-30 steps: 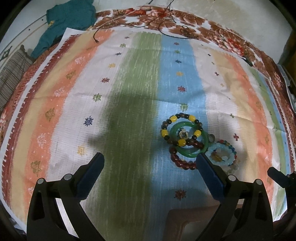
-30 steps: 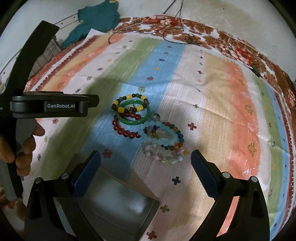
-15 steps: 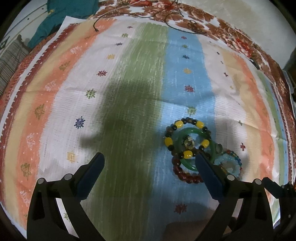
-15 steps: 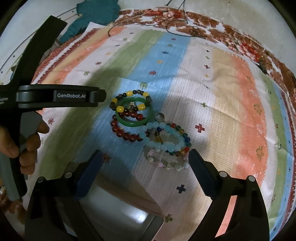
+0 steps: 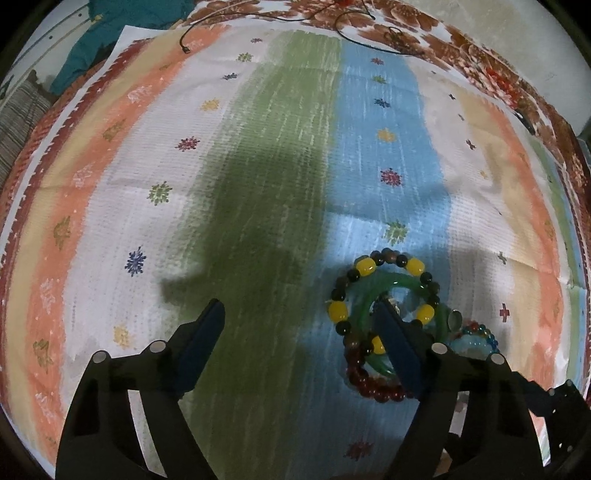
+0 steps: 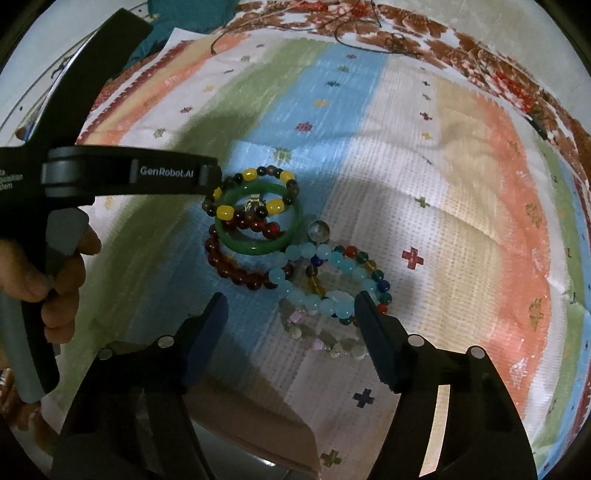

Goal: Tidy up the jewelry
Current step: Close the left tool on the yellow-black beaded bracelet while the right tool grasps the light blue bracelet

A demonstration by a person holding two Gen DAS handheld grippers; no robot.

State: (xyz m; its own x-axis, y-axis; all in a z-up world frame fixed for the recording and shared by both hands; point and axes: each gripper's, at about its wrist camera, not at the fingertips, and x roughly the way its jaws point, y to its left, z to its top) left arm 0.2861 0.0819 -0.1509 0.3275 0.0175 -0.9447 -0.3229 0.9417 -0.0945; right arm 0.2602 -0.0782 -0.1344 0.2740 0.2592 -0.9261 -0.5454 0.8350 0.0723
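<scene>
My left gripper (image 5: 299,317) and right gripper (image 6: 290,310) had just been closing yet gripped nothing, each lowered beside the tangled bracelets (image 6: 295,254) to separate them.

Both tools sit lower and closer over the bracelet pile (image 6: 291,258) than before, their jaws narrowing, nothing gripped yet.

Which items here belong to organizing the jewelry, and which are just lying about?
Job:
green bangle
yellow-and-dark bead bracelet
dark red bead bracelet
pale blue bead bracelet
multicoloured bead bracelet

Lying about:
teal garment
black cord
striped cloth
</scene>
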